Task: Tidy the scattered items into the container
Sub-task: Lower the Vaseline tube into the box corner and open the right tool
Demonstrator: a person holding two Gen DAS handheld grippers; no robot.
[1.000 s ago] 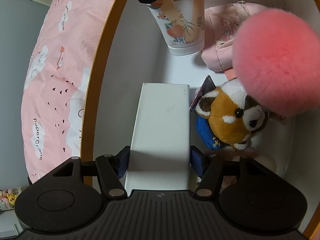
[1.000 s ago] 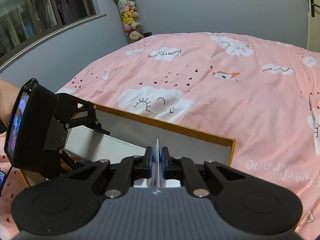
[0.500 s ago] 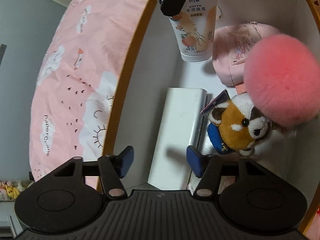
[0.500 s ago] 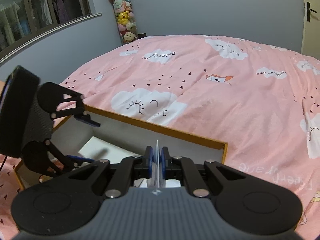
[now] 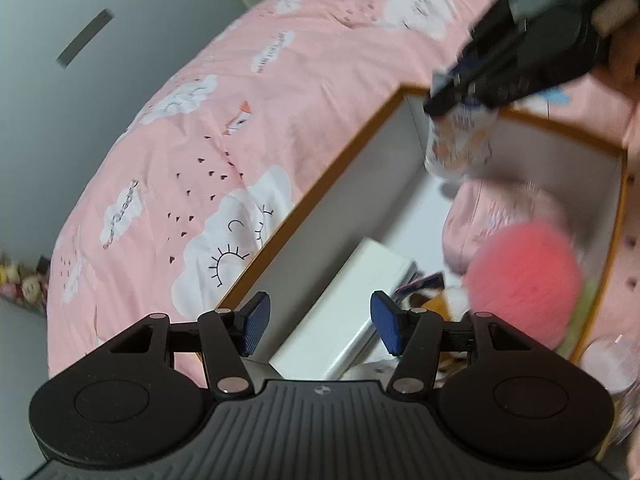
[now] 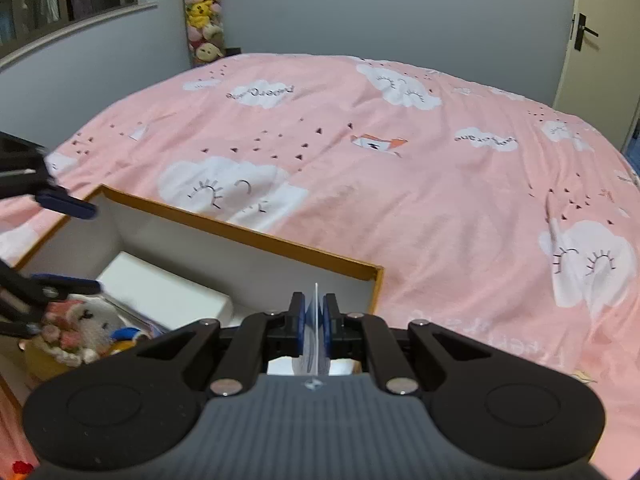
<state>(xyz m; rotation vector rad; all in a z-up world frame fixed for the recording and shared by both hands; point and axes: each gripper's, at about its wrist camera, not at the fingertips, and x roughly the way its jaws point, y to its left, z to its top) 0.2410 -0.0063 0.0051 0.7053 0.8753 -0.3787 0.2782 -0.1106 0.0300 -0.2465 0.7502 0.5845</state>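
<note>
The container (image 5: 320,184) is a cardboard box with an orange-brown rim and white inside, set on the bed. In it lie a long white box (image 5: 348,300), a pink pompom (image 5: 524,276), a pink pouch (image 5: 488,216) and a plush toy (image 5: 436,304). My left gripper (image 5: 318,326) hovers open above the white box, with nothing between its blue pads. My right gripper (image 6: 316,322) is shut on the flat end of a hand cream tube (image 5: 460,144), which hangs over the container's far corner. The right wrist view shows the container rim (image 6: 240,232), the white box (image 6: 160,288) and the left gripper's fingers (image 6: 64,204).
A pink cloud-print duvet (image 6: 400,180) covers the bed all round the container. A column of hanging plush toys (image 6: 202,12) stands in the room's corner and a door (image 6: 592,40) is at the right. Something clear and blurred (image 5: 612,364) sits just outside the container's near right side.
The left gripper let go of the white box, lifted away and rolled; the box now lies in the container. The right gripper stayed shut on the tube.
</note>
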